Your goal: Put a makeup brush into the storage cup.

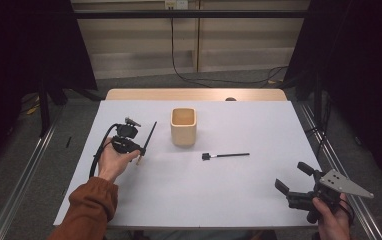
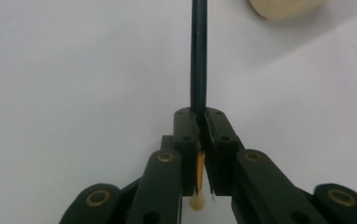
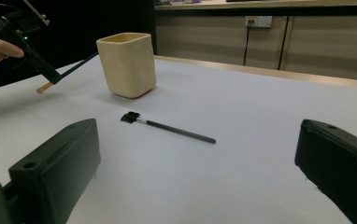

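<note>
Left gripper (image 1: 138, 148) clamps a slim brush (image 1: 148, 141) near its pale end, above the worktop's left side. Light, stiff, prone to pivot. Right gripper (image 1: 290, 186) stands wide, empty.

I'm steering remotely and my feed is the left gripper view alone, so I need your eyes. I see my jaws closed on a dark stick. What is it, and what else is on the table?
Observer: It is a slim brush; the left gripper holds it near its pale tip, dark handle pointing away from the person.
Operator: And that beige shape at my top edge?
Observer: An open, empty beige cup standing upright, right of the held brush.
Operator: Anything else to pick up?
Observer: A second brush lies flat on the table, nearer the person than the cup.
Operator: Where is the other gripper?
Observer: The right gripper is open, near the table's right edge.
</note>
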`<state>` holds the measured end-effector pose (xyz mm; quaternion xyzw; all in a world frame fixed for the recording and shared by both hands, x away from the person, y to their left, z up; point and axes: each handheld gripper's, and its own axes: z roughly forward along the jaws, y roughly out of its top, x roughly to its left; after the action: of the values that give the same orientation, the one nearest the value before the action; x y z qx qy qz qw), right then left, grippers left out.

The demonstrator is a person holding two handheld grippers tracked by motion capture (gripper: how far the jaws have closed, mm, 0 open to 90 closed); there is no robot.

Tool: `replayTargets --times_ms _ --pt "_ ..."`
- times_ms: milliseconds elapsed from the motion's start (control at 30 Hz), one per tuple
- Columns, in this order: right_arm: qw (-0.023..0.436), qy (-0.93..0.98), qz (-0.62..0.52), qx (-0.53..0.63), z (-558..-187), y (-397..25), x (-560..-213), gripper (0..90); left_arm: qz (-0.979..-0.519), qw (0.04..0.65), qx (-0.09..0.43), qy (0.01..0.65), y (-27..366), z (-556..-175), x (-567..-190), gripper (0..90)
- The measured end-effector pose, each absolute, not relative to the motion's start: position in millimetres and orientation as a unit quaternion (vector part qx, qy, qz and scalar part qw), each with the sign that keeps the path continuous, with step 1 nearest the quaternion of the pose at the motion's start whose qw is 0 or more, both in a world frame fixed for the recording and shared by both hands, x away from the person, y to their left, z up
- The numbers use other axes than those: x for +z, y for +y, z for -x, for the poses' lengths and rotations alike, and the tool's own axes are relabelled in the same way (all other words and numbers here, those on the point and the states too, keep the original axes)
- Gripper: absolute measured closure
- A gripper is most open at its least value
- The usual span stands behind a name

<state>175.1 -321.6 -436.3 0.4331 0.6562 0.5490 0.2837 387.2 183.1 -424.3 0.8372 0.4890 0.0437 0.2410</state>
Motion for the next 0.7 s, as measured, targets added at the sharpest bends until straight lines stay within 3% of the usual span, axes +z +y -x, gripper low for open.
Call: replayTargets --times_ms 200,700 --pt "0.284 0.656 -0.433 0.549 -175 -321 -436 0.0 -0.822 0.304 0.068 0.477 189 -378 -420 84.5" --pt "0.282 0.656 -0.433 0.550 -176 -321 -437 0.0 -0.798 0.387 0.124 0.446 195 -363 -409 84.4"
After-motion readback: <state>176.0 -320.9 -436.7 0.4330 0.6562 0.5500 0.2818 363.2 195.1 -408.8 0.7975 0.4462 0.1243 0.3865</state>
